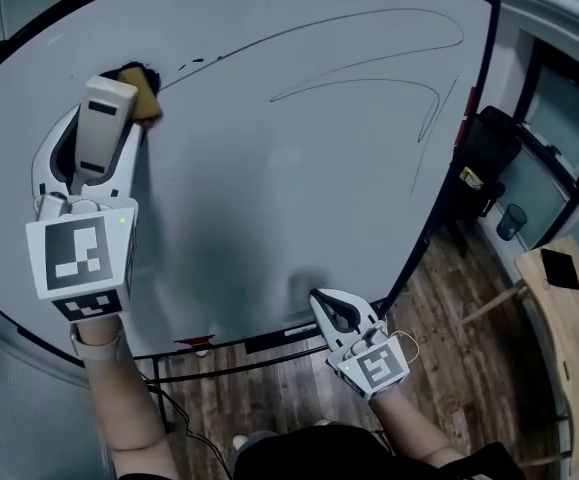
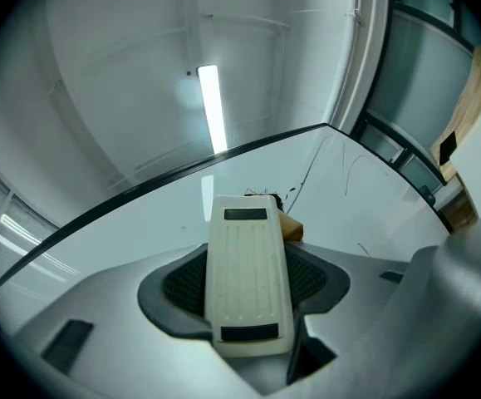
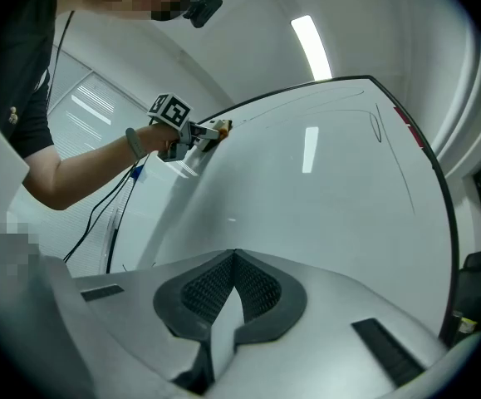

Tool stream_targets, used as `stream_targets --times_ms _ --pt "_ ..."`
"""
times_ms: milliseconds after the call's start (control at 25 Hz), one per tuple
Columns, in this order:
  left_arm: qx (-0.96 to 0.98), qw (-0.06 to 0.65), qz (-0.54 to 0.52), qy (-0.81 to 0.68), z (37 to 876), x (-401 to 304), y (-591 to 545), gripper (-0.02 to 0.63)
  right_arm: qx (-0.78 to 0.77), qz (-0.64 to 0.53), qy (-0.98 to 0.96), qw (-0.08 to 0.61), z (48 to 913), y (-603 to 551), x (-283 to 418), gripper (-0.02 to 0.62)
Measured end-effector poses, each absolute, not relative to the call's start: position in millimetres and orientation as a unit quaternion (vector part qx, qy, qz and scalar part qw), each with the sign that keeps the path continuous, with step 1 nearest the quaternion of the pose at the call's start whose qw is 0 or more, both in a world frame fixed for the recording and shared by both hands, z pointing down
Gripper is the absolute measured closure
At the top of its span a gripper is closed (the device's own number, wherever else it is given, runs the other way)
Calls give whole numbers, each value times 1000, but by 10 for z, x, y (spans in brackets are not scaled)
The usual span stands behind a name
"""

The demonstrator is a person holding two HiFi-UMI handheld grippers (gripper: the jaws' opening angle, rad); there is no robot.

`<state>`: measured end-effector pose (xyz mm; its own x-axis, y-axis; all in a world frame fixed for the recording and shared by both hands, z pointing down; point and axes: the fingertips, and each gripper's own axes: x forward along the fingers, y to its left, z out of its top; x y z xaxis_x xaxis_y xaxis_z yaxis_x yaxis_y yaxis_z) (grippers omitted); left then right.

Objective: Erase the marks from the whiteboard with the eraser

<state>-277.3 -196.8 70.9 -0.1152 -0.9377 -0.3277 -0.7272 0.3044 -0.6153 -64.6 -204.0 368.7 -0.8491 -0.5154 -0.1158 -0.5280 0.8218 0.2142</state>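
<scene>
The whiteboard (image 1: 299, 198) fills the head view. Long thin curved pen lines (image 1: 369, 23) cross its upper right, and small black smudges (image 1: 194, 65) lie near the top left. A tan eraser (image 1: 145, 98) with a dark felt face is pressed on the board beside those smudges, and my left gripper (image 1: 127, 96) is shut on it. In the left gripper view the eraser (image 2: 291, 228) peeks out behind the cream finger (image 2: 247, 264). My right gripper (image 1: 325, 304) hangs near the board's bottom edge, shut and empty; the right gripper view (image 3: 233, 263) shows the same.
A black frame edges the board (image 1: 489, 58). A small red item (image 1: 194, 341) sits at the bottom ledge. To the right stand a dark piece of furniture (image 1: 484, 153) and a wooden seat (image 1: 574, 318) bearing a black phone (image 1: 559, 268). Cables trail over the wood floor (image 1: 269, 398).
</scene>
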Motion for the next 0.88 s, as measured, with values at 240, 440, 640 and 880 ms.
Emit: stream_targets --times_ms 240,440,640,880 --pt "-572 366 -161 716 578 -2375 -2149 342 -314 107 943 19 3666 -2042 -285 569" --pt "-572 401 -167 696 512 -2205 -2184 342 -344 100 934 16 3701 -1954 -194 569" --pt "-577 429 -163 676 461 -2189 -2098 342 -370 88 925 -1 3678 -1842 -318 569" --pt "-582 429 -182 667 671 -2515 -2012 342 -338 116 934 15 3685 -1642 -696 569"
